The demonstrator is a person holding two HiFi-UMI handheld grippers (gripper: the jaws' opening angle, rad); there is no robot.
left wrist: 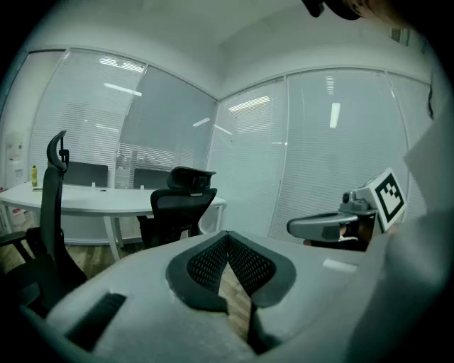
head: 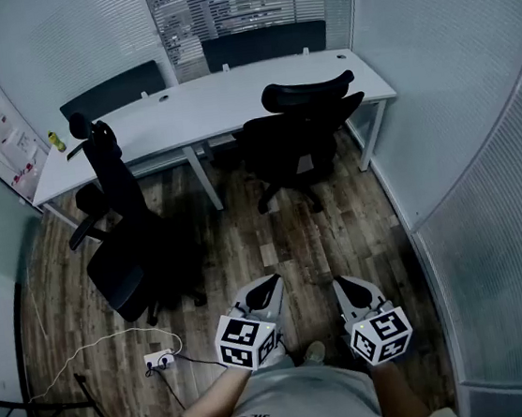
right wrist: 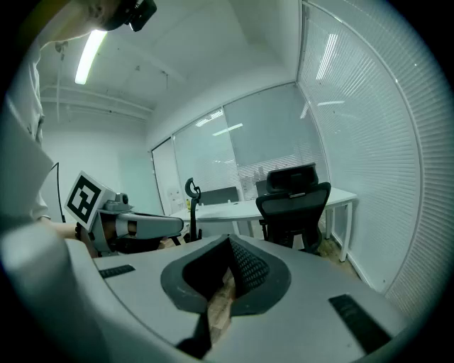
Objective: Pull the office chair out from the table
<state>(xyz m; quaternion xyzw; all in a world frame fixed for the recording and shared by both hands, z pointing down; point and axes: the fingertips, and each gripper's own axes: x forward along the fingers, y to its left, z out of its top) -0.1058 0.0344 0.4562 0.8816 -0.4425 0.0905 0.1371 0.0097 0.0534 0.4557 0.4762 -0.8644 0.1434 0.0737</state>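
Note:
A black office chair (head: 304,136) is tucked under the right part of the white table (head: 229,98), its back towards me; it also shows ahead in the left gripper view (left wrist: 181,205) and the right gripper view (right wrist: 294,202). Both grippers hang low in front of me, well short of the chair, over the wooden floor. My left gripper (head: 268,284) is shut with nothing in it, its jaws (left wrist: 228,237) meeting at the tip. My right gripper (head: 344,284) is shut and empty too, tips together (right wrist: 229,241). They point side by side towards the table.
A second black chair (head: 122,229) stands pulled out at the left, away from the table. A power strip (head: 160,359) with cables lies on the floor at lower left. A yellow bottle (head: 56,141) stands on the table's left end. Glass walls with blinds enclose the room.

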